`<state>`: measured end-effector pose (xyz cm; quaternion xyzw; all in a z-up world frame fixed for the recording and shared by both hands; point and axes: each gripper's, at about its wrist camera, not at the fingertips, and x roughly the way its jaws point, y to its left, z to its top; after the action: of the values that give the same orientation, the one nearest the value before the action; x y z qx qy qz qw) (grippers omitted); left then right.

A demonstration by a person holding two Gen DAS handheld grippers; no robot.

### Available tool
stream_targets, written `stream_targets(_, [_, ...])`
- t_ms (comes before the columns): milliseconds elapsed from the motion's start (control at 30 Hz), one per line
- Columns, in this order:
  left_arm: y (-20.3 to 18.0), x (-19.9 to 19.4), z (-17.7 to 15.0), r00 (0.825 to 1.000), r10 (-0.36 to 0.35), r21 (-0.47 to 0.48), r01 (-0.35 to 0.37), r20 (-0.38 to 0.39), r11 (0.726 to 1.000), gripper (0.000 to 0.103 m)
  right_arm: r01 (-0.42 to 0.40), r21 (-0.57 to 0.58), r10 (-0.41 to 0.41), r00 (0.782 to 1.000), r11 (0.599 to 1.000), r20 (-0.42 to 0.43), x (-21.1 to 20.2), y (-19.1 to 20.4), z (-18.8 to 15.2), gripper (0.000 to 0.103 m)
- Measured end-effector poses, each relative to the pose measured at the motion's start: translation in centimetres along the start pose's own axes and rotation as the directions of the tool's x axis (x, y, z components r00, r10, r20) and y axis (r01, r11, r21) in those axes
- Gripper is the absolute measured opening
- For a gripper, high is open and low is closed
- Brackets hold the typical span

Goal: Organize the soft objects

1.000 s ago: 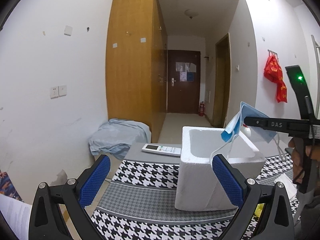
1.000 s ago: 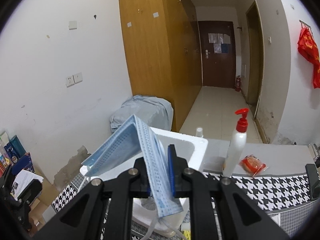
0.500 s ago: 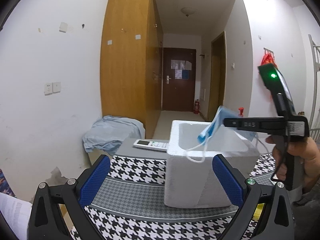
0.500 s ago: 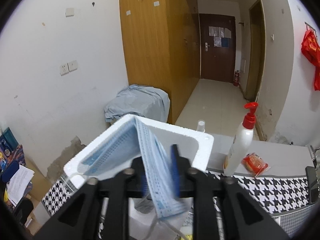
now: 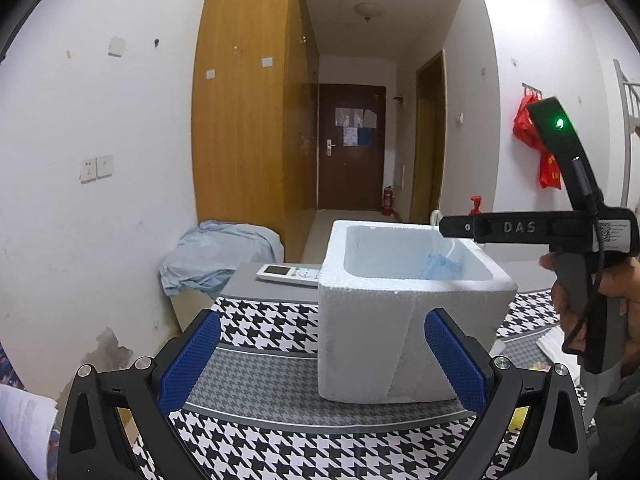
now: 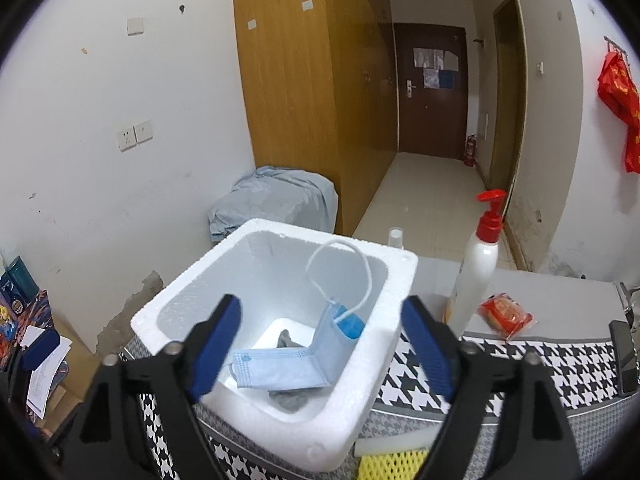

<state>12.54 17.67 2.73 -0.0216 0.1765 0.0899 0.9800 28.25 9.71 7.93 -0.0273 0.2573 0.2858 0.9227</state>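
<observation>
Blue face mask (image 6: 280,368) lies loose inside the white foam box (image 6: 384,264), folded, one end propped against the inner right wall, its white ear loop (image 6: 340,272) curling up above it. Something grey sits under the mask at the box bottom; cannot tell what. Right gripper (image 6: 320,340) hovers over the box opening, blue-padded fingers (image 6: 216,340) spread wide, nothing between them. From the left wrist view the same gripper (image 5: 444,227) shows side-on above the box's far right rim, held by a hand (image 5: 616,300), with a green light lit on its upper part; the mask (image 5: 440,268) shows as a blue patch low inside the box (image 5: 400,320). Left gripper (image 5: 320,360) is in front of the box, held back from it, pads (image 5: 188,360) wide apart and empty. Box stands on a black-and-white houndstooth cloth (image 5: 260,328). White remote control (image 5: 288,272) lies just behind the box's left corner. White pump bottle with red top (image 6: 480,264) stands right of the box, a red snack packet (image 6: 506,314) beside it. Yellow mesh item (image 6: 392,464) sits at the box's near right corner.
</observation>
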Motion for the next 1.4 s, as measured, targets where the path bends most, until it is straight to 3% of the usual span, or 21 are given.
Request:
stream_targets(167, [-0.1, -0.3, -0.2, 1.000, -0.011, -0.001, 0.011, 0.000, 1.000, 0.102, -0.005, -0.003, 0.005, 0.999, 1.000, 0.034, -1.8, 0.1, 0.0, 0.102])
stream_targets(600, [-0.7, -2.7, 0.1, 0.998, -0.057, 0.021, 0.056, 0.013, 0.998, 0.102, 0.036, 0.007, -0.037, 0.992, 0.999, 0.117, -7.8, 0.3, -1.0, 0.103])
stream_targets(1100, [-1.6, -3.9, -0.7, 0.997, -0.069, -0.003, 0.069, 0.020, 0.998, 0.102, 0.057, 0.044, -0.064, 0.982, 0.997, 0.178, -12.4, -0.8, -5.4, 0.103])
stream_targets(1400, [-1.6, -4.5, -2.3, 0.999, -0.031, -0.039, 0.033, 0.036, 0.999, 0.102, 0.075, 0.066, -0.087, 0.977, 0.995, 0.194, -13.3, -2.6, -8.9, 0.103])
